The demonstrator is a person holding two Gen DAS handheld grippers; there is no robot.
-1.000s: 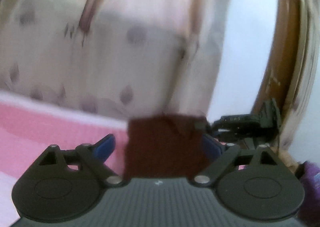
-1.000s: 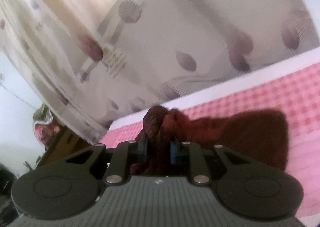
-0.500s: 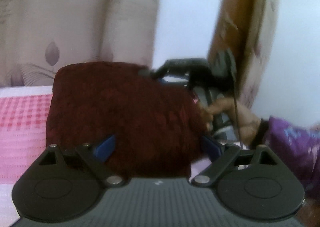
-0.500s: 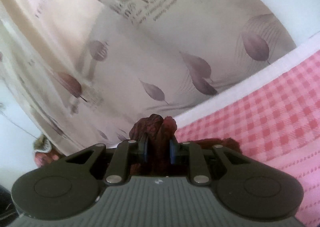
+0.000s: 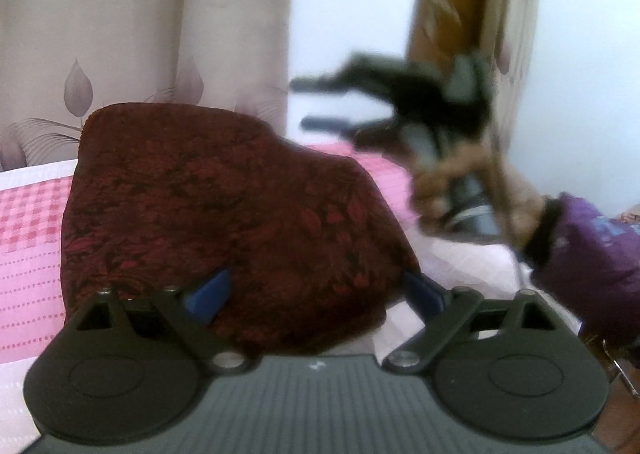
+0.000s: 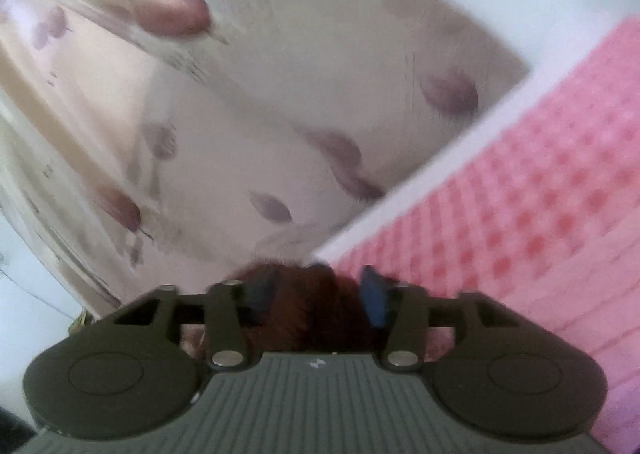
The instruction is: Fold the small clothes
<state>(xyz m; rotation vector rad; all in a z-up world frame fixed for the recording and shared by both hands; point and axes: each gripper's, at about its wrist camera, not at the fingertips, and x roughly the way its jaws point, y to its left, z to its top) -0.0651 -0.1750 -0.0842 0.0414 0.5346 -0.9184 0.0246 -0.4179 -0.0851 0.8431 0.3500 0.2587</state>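
Left gripper (image 5: 316,290) released, fingers spread wide. Dark red cloth (image 5: 224,213) lying between and just beyond them on the pink checked bed (image 5: 28,213). Further right, right gripper (image 5: 320,105) also released, blurred, apart from the cloth. Leaf-print curtain (image 5: 120,33) behind.

Leaf-print curtain (image 5: 140,33), white wall (image 5: 352,5)

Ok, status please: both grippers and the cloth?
Left gripper open, cloth lying between fingers. Right gripper open, apart from cloth. Nothing in the way.
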